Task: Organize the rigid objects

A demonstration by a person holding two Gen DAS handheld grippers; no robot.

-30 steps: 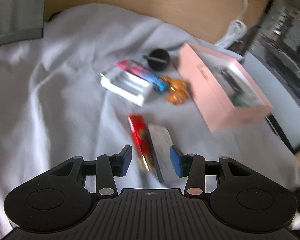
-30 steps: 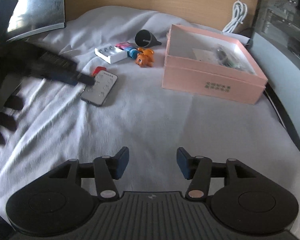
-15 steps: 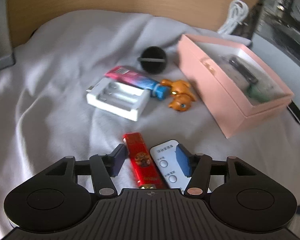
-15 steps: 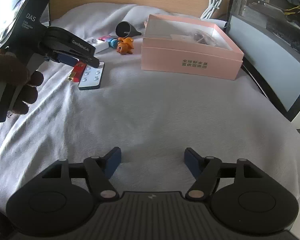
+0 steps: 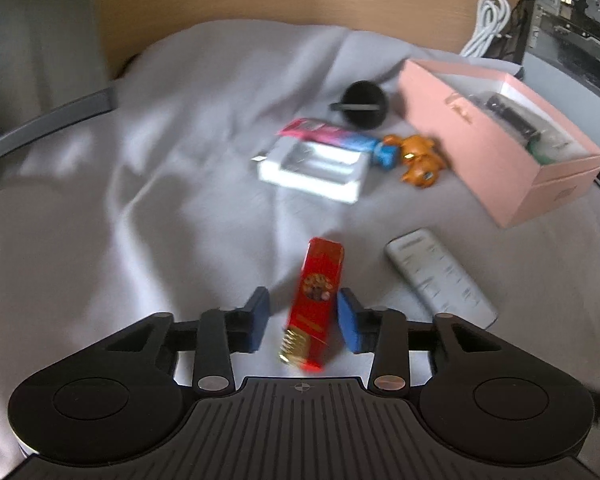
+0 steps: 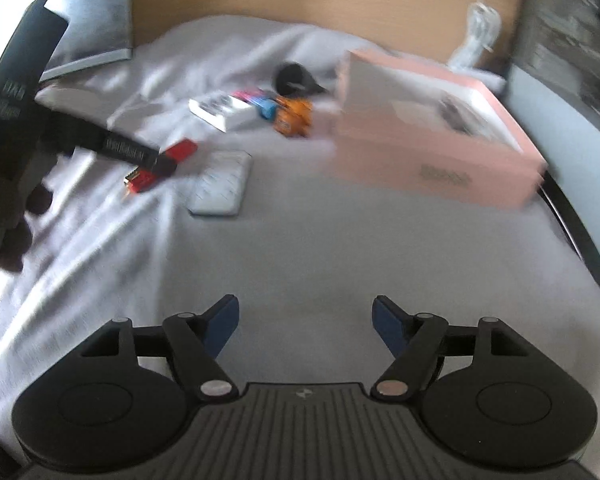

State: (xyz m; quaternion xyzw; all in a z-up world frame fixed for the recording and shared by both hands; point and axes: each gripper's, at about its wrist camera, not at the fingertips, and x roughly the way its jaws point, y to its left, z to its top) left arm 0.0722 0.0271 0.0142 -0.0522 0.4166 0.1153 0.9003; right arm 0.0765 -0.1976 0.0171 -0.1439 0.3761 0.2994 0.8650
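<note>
The step in hand looks like the pick-up of the flat red rectangular lighter with a gold end (image 5: 315,304): it lies between the blue pads of the left gripper (image 5: 302,320), whose jaws have just been closing and stand narrow, the right pad just beside the lighter and a gap showing on the left, so no firm grip is visible yet. The right gripper (image 6: 303,322) hangs wide open and empty over the bare white cloth-covered surface (image 6: 340,248). Next, I judge, the left jaws must finish closing squarely on the lighter's long sides, then lift it toward the open pink cardboard box (image 5: 496,136) farther off. Just right of the lighter lies a slim white remote control (image 5: 440,276).
</note>
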